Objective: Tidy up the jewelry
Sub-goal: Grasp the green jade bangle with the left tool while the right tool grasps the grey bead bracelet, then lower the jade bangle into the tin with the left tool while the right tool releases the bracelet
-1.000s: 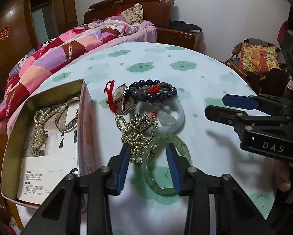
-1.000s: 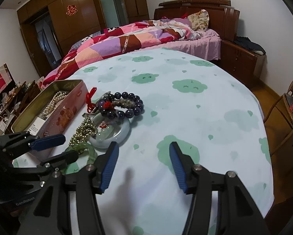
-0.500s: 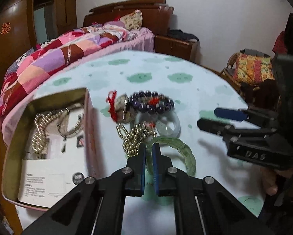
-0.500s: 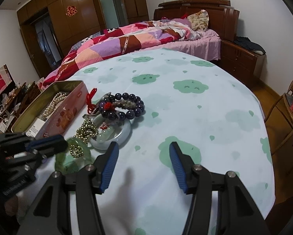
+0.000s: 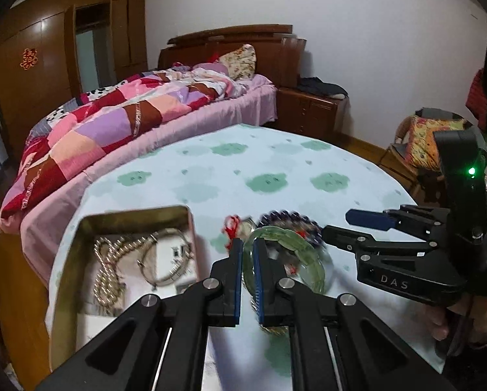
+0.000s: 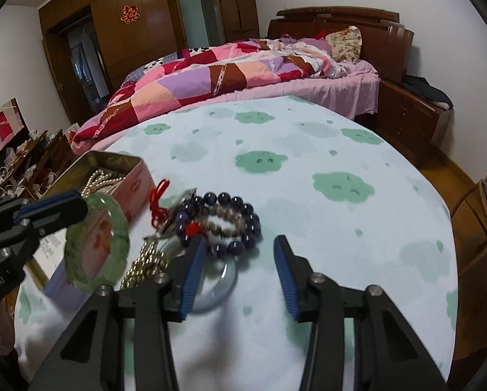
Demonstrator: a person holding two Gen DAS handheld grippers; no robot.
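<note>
The green jade bangle (image 6: 96, 244) is pinched by the left gripper (image 5: 248, 280), lifted clear of the tablecloth (image 6: 308, 179). Nothing's caught between the right gripper (image 6: 240, 273) jaws, which are closing. At ten o'clock, the open tin (image 5: 80, 260) is loaded with a pearl necklace (image 5: 105, 280) and silver bangle (image 5: 165, 260).

Open counter (image 6: 308, 202) was left from twelve to three o'clock in the right wrist view. At nine o'clock the way was blocked by the tin (image 6: 126, 179), and ahead by piled beads (image 6: 230, 218).
</note>
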